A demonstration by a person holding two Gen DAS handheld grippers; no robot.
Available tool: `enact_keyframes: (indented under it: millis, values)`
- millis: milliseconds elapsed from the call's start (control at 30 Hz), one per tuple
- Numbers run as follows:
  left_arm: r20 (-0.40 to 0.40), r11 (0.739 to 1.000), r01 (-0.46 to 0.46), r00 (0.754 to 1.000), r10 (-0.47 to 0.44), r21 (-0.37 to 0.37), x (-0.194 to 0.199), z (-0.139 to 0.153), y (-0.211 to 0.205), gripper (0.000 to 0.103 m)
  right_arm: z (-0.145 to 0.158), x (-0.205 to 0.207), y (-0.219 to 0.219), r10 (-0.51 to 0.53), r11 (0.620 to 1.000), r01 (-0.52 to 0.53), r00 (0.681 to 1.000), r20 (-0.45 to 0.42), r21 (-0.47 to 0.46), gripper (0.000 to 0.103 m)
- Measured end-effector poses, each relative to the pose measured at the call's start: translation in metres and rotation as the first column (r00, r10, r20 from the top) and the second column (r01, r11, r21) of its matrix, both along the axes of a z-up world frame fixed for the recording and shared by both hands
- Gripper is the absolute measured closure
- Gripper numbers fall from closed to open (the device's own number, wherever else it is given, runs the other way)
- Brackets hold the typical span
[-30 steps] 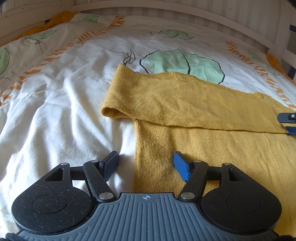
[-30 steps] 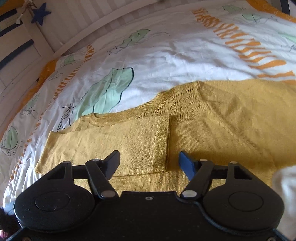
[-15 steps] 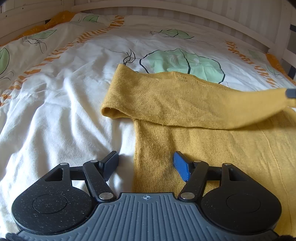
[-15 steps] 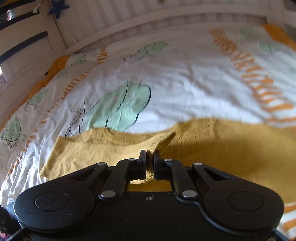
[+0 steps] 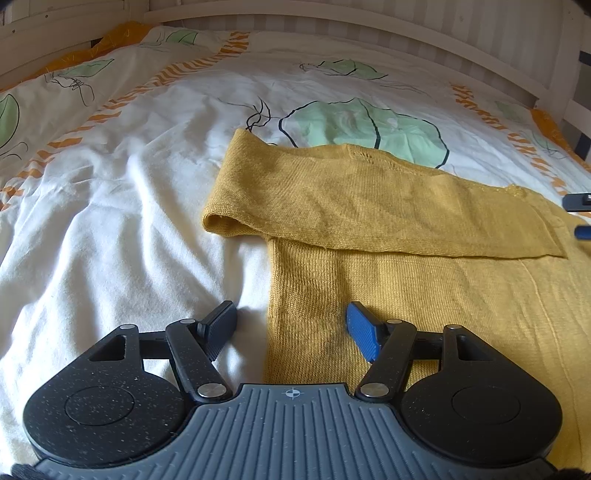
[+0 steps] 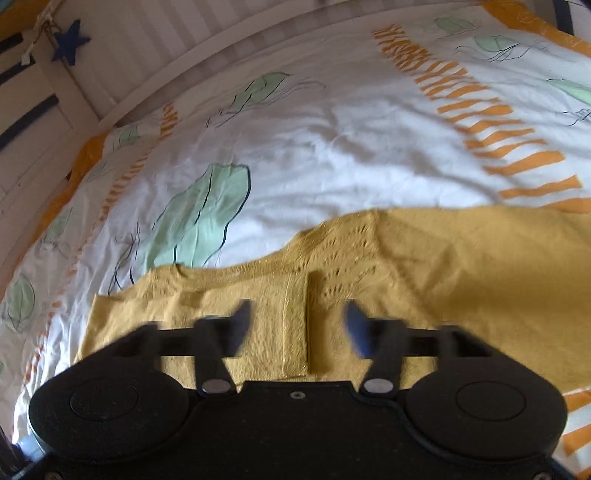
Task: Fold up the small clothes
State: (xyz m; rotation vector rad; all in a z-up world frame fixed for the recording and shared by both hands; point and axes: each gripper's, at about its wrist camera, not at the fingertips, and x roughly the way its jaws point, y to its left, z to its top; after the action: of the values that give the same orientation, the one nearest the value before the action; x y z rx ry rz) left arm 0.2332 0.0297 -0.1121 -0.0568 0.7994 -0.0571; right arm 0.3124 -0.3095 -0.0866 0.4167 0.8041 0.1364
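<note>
A mustard-yellow knit sweater (image 5: pixel 424 302) lies flat on the bed. Its left sleeve (image 5: pixel 351 206) is folded across the chest, with the cuff (image 6: pixel 295 332) lying on the body. My left gripper (image 5: pixel 290 317) hovers open over the sweater's left side edge, one finger over the sheet and one over the knit, holding nothing. My right gripper (image 6: pixel 297 314) is blurred and its jaws are opening. The cuff lies between and below them, and the pads are off it. In the left wrist view its fingertips (image 5: pixel 576 202) show at the far right edge.
The bed is covered by a white duvet (image 5: pixel 129 221) printed with green leaves and orange stripes. A white slatted bed rail (image 5: pixel 406 33) runs along the far side. A blue star (image 6: pixel 70 38) hangs at the back left corner.
Half a second ago my right gripper was shut on the sleeve cuff and held it raised. Now its jaws stand apart and the cuff lies flat on the sweater. The left gripper has not moved.
</note>
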Motion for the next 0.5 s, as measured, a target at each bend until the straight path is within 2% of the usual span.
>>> enact_keyframes:
  millis: [100, 233, 267, 300, 333, 400, 500]
  values:
    - [0.0, 1.0, -0.001, 1.0, 0.001, 0.0, 0.0, 0.0, 0.0, 0.038, -0.012, 0.002, 0.007, 0.014, 0.999, -0.013, 1.0, -0.01, 0.037, 0.029]
    - [0.002, 1.0, -0.003, 1.0, 0.003, -0.001, -0.001, 0.0, -0.001, 0.038, -0.022, 0.009, 0.014, 0.01, 0.999, -0.009, 1.0, -0.022, 0.031, 0.031]
    - [0.003, 1.0, -0.003, 1.0, 0.003, 0.0, -0.001, 0.0, -0.001, 0.038, -0.024, 0.01, 0.016, 0.007, 1.0, -0.007, 1.0, -0.025, 0.022, 0.035]
    - [0.003, 1.0, -0.003, 1.0, 0.003, 0.0, -0.001, 0.0, -0.001, 0.038, -0.024, 0.01, 0.018, 0.005, 1.0, -0.004, 1.0, -0.026, 0.009, 0.057]
    - [0.003, 1.0, -0.003, 1.0, 0.003, 0.0, -0.001, 0.0, -0.001, 0.038, -0.023, 0.011, 0.021, 0.003, 1.0, -0.003, 0.999, -0.032, -0.009, 0.091]
    - [0.002, 1.0, -0.002, 1.0, 0.002, -0.001, 0.0, 0.0, -0.001, 0.038, -0.018, 0.011, 0.025, 0.011, 1.0, -0.012, 0.999, -0.036, -0.026, 0.09]
    - [0.002, 1.0, -0.003, 1.0, 0.003, -0.001, -0.001, 0.0, -0.001, 0.038, 0.005, 0.001, 0.028, 0.049, 0.998, -0.048, 0.998, 0.027, -0.04, 0.091]
